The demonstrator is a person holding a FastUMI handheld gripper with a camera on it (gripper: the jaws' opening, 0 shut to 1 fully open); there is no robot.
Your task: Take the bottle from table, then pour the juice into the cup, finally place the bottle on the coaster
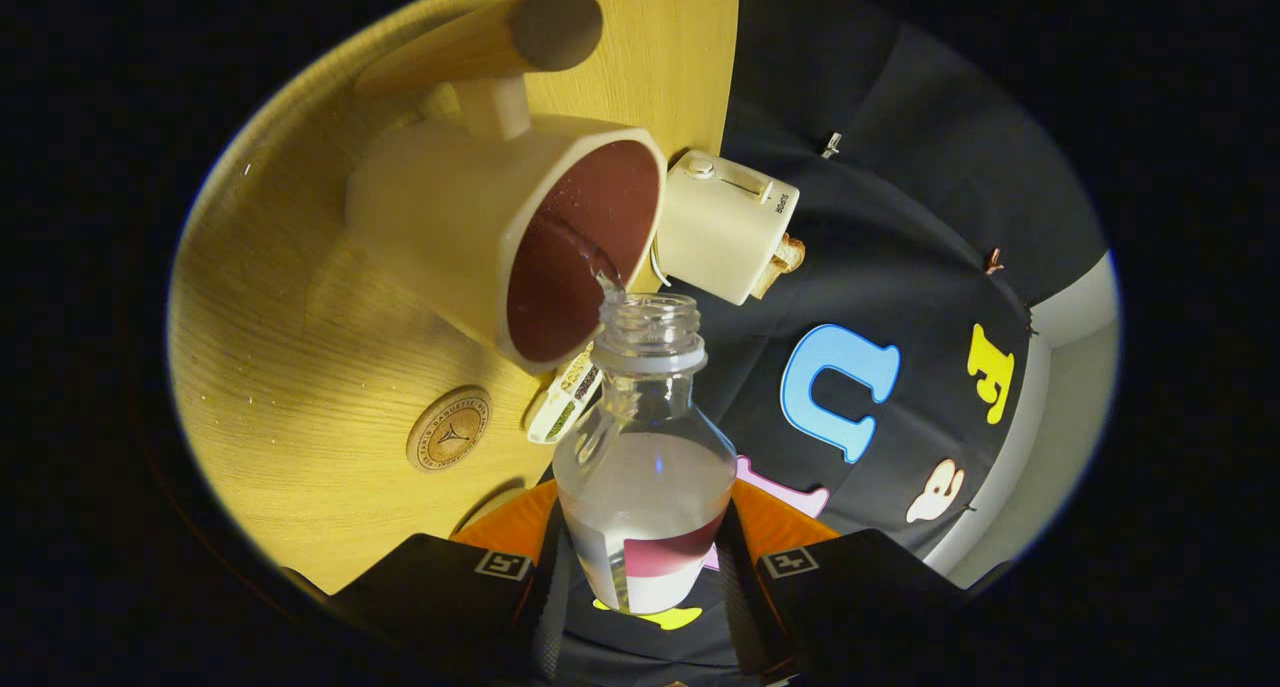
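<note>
My gripper [640, 557] is shut on a clear plastic bottle [645, 467], both fingers pressing its sides. The bottle is tilted over, uncapped, holding clear liquid, with a pink and white label near the fingers. Its open mouth [648, 312] sits at the rim of a cream cup [500, 237] with a dark red inside and a wooden handle. A thin stream of liquid runs from the mouth into the cup. A round wooden coaster [449, 428] lies on the wooden table [290, 387], beside the cup and ahead of the left finger.
A cream toaster [725, 225] with a slice of bread in it stands beyond the cup near the table's edge. A small white packet [565, 397] lies by the cup's base, just behind the bottle neck. The booth's black cloth wall is to the right.
</note>
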